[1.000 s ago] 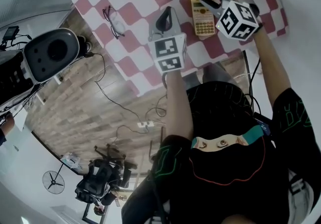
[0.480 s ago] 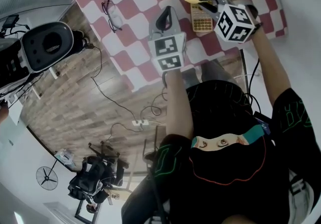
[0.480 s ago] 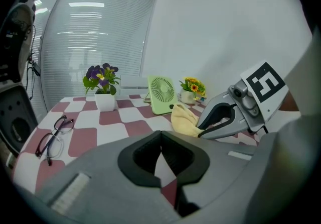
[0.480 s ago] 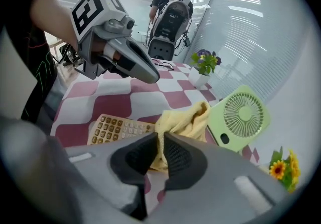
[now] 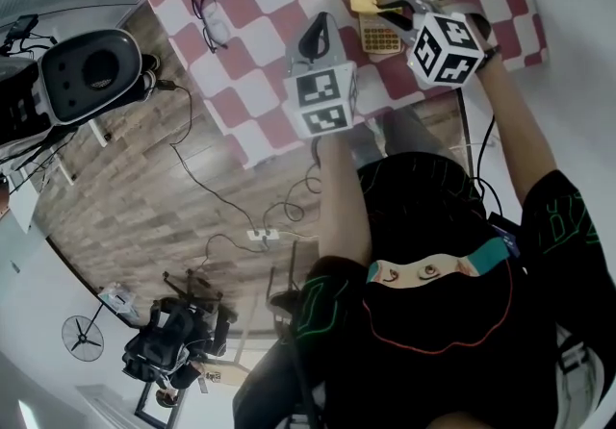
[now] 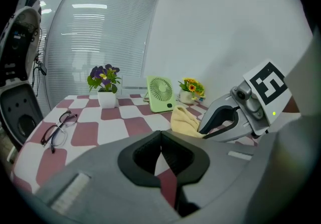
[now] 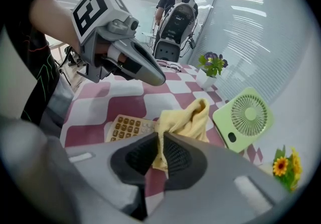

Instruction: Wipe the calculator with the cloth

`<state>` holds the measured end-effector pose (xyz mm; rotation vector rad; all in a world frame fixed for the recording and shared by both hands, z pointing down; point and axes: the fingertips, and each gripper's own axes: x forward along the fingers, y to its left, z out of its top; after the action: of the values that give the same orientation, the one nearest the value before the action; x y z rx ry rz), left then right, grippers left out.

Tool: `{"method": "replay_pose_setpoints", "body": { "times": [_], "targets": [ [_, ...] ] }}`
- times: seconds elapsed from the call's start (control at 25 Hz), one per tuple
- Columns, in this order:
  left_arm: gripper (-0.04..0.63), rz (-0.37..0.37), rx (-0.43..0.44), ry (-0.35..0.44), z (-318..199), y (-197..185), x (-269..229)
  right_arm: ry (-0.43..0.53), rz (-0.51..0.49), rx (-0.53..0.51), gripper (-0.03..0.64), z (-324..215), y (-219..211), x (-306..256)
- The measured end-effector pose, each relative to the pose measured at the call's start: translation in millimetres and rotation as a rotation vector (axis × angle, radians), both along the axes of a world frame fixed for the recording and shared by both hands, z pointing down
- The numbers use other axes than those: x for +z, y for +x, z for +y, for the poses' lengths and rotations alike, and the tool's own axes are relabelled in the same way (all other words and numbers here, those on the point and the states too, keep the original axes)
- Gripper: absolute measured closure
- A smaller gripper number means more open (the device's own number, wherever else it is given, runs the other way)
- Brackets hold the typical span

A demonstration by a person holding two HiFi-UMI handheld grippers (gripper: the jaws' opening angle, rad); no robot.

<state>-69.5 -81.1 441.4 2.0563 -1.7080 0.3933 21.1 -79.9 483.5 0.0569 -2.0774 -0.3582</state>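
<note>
Right tool (image 7: 160, 136) is clenched on a bunched fold of the yellow cloth (image 7: 186, 117). The rest of the cloth stands up in a loose heap beyond the jaw tips. The calculator (image 7: 128, 128) lies flat on the checked tabletop (image 7: 108, 105), just left of the jaws in the right gripper view, with its far end touching or under the cloth. In the head view both sit at the upper right of the frame. My left tool (image 6: 161, 135) is closed with nothing between its jaws, and it hangs over the tabletop left of the calculator, apart from it.

I judge the cloth to be light, soft and limp. It will fold wherever it is dragged, so a hold on a gathered bunch like this one suits it, with a loose flap left free to do the wiping. The calculator looks stiff, thin and light. I expect it to skate on the tabletop under a sideways rub, and its keys will catch the cloth. If it needs steadying, the plain side edges of the casing are where I would press, not the keypad or the display.

Compared with a second ago in the head view, the whole tabletop has slid toward the top of the frame. My right tool now covers more of the calculator, leaving only the keypad showing. The glasses (image 5: 208, 17) sit higher in the frame too, while my left tool holds the same spot.
</note>
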Motion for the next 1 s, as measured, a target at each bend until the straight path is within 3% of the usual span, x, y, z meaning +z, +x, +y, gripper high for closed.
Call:
{"method": "replay_pose_setpoints", "body": {
  "times": [0.6,1.0],
  "targets": [
    [0.584,0.013,-0.055,-0.003,27,7,7,-0.021,-0.018,-0.037,0.580,41,5,3],
    [0.585,0.000,-0.103,0.039,42,4,-8,-0.048,-0.018,-0.070,0.580,78,7,5]
  ]
}}
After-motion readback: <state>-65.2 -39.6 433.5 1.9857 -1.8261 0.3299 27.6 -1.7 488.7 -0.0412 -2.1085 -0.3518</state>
